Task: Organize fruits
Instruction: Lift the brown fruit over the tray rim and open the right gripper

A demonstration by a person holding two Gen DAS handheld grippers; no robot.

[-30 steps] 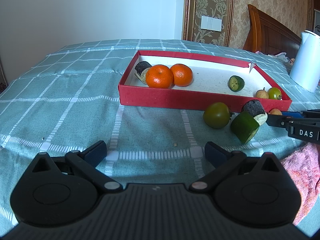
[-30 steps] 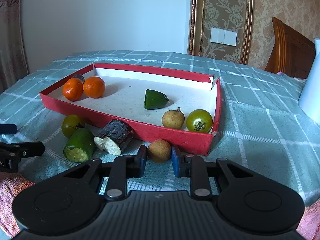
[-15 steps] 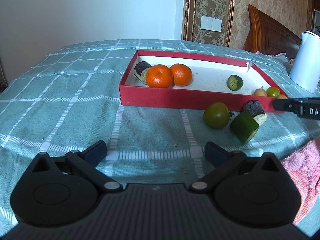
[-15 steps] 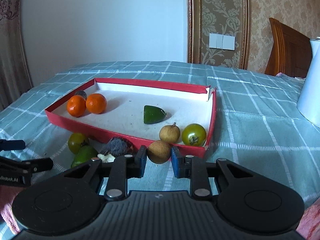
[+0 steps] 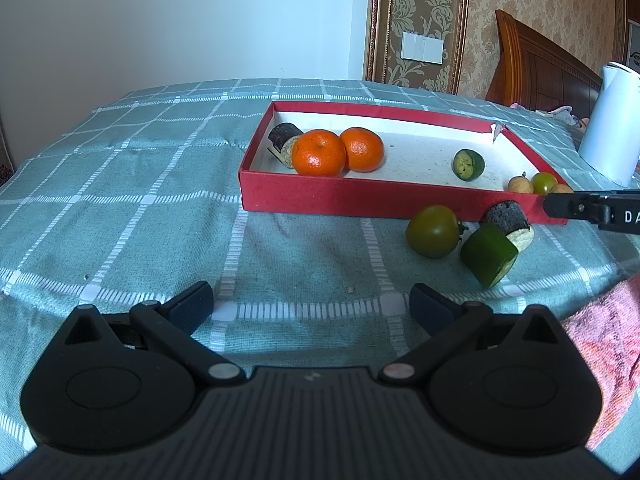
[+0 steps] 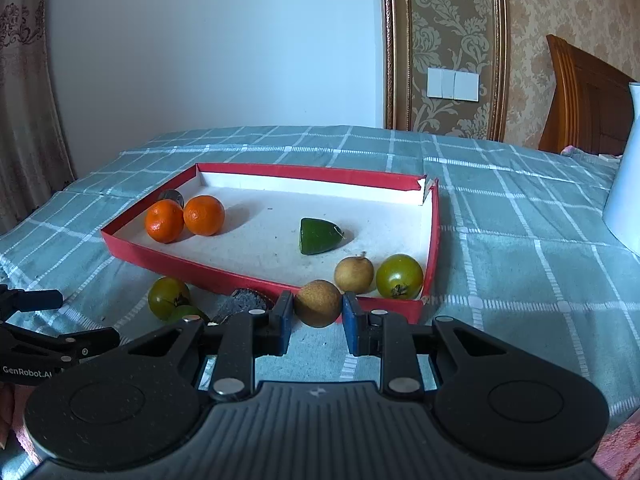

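- The right gripper point(image 6: 317, 320) is clamped on a small brown round fruit point(image 6: 318, 303), its blue pads pressing both sides; the fruit is held just in front of the near wall of the red tray point(image 6: 432, 240), at its right end.
- The left gripper point(image 5: 311, 304) has its fingers wide apart with nothing between them, over the teal checked tablecloth point(image 5: 120, 200) in front of the tray.
- Inside the tray, two mandarins point(image 6: 184, 218) sit side by side at the left end, with a dark cut piece point(image 6: 172, 197) just behind them.
- A green cut piece point(image 6: 318, 236) lies near the tray's middle.
- In the tray's near right corner a second brown round fruit point(image 6: 354, 274) and a green tomato point(image 6: 399, 276) lie close together.
- On the cloth outside the near wall lie another green tomato point(image 5: 433, 231), a green cylindrical piece point(image 5: 489, 254) and a dark piece with a pale cut end point(image 5: 510, 222), clustered together.
- A white jug point(image 5: 612, 120) stands to the right of the tray, apart from it.
- A pink cloth point(image 5: 600, 340) shows at the right edge of the left wrist view.
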